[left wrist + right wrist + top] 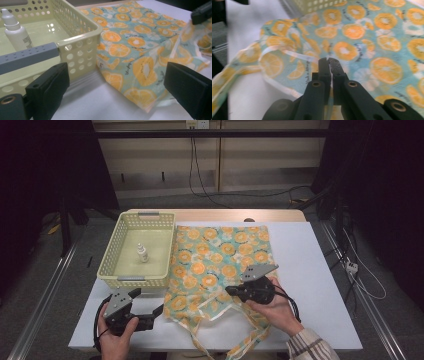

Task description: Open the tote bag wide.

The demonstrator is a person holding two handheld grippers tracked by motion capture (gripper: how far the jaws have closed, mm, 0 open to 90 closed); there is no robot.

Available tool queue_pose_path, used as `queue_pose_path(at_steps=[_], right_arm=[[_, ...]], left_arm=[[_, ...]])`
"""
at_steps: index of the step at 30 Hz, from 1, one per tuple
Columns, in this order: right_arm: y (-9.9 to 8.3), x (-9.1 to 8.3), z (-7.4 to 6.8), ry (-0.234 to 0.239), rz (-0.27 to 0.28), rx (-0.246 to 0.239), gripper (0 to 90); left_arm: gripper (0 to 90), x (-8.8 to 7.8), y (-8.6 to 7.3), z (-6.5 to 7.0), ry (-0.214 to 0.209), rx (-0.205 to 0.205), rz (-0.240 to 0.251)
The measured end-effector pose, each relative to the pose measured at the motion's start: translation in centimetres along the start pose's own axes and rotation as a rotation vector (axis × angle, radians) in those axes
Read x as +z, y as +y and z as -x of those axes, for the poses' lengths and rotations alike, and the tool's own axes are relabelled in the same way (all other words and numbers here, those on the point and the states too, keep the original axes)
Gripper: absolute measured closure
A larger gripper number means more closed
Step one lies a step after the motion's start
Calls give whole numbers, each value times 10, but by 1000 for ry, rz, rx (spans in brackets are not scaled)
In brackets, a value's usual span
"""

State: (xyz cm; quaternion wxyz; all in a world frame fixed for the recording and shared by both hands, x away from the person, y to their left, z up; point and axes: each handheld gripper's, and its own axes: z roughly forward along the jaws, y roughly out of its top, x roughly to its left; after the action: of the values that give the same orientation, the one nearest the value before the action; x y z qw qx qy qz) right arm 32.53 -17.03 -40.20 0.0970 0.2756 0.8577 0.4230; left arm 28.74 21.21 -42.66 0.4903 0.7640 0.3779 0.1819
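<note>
Our right gripper point(231, 293) pinching the orange-slice-print fabric tote bag point(220, 265) at its white-edged rim, our left gripper point(159, 310) hovering wide open beside the pale yellow perforated plastic basket point(111, 257).

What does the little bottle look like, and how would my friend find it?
Start at the white table and find the pale yellow basket with holes in its walls, beside the orange-print bag. The bottle stands upright inside it. It is small and white with a narrow cap, the one thing in the basket.

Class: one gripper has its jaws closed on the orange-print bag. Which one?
The right gripper: its jaws pinch the bag at its rim, while the left gripper stands open beside the basket.
</note>
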Motion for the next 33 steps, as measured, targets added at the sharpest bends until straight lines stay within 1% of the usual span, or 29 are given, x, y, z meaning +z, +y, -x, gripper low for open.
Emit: queue_pose_path(at_steps=[1, 2, 3, 4, 5, 8, 9, 10, 12, 14, 16, 18, 20, 22, 24, 26, 27, 28, 30, 32, 33], right_arm=[[2, 1, 4, -6, 0, -1, 900], [5, 2, 12, -19, 8, 6, 900], [5, 2, 12, -19, 8, 6, 900], [9, 3, 19, -37, 15, 14, 900], [9, 3, 19, -37, 15, 14, 900], [14, 5, 28, -54, 28, 26, 900], [19, 8, 33, -66, 31, 23, 900], [19, 8, 33, -66, 31, 23, 900], [23, 10, 40, -75, 36, 27, 900], [27, 14, 46, -85, 40, 36, 900], [31, 17, 52, -91, 42, 41, 900], [34, 20, 57, -91, 48, 54, 900], [39, 25, 63, -91, 49, 55, 900], [40, 27, 65, -93, 49, 58, 900], [42, 30, 70, -94, 52, 73, 900], [45, 33, 74, -100, 42, 70, 900], [46, 35, 79, -107, 42, 75, 900], [46, 35, 79, -107, 42, 75, 900], [44, 38, 85, -123, 45, 91, 900], [40, 43, 93, -139, 37, 116, 900], [39, 46, 96, -148, 25, 122, 900]], left_arm=[[61, 0, 0, 0, 2, 6, -2], [60, 0, 0, -1, 3, 7, -3], [60, 0, 0, -1, 3, 9, -3], [60, 0, 0, -1, 3, 9, -4], [60, 0, 0, -1, 3, 4, -5], [60, 0, 0, -1, 3, 4, -8], [61, 0, 0, -1, 3, 4, -8], [61, 0, 0, -2, 6, 13, -12], [61, 0, 0, -2, 6, 5, -9], [61, 0, 0, -2, 7, 11, -14], [61, 0, 0, -2, 5, 8, -13], [60, 0, 0, -3, 2, 10, -18], [61, 2, 0, -3, 1, 5, -18], [61, 2, 0, -2, 0, 5, -19], [61, 1, 0, -3, 2, 5, -19], [61, 2, 0, -3, -9, -1, -20], [61, 3, -1, -2, -13, -7, -23], [61, 3, -1, -2, -15, -7, -24], [61, 3, -1, -2, -14, -2, -23], [61, 2, -1, -3, -16, 1, -28], [61, 3, -1, -2, -15, -2, -24]])
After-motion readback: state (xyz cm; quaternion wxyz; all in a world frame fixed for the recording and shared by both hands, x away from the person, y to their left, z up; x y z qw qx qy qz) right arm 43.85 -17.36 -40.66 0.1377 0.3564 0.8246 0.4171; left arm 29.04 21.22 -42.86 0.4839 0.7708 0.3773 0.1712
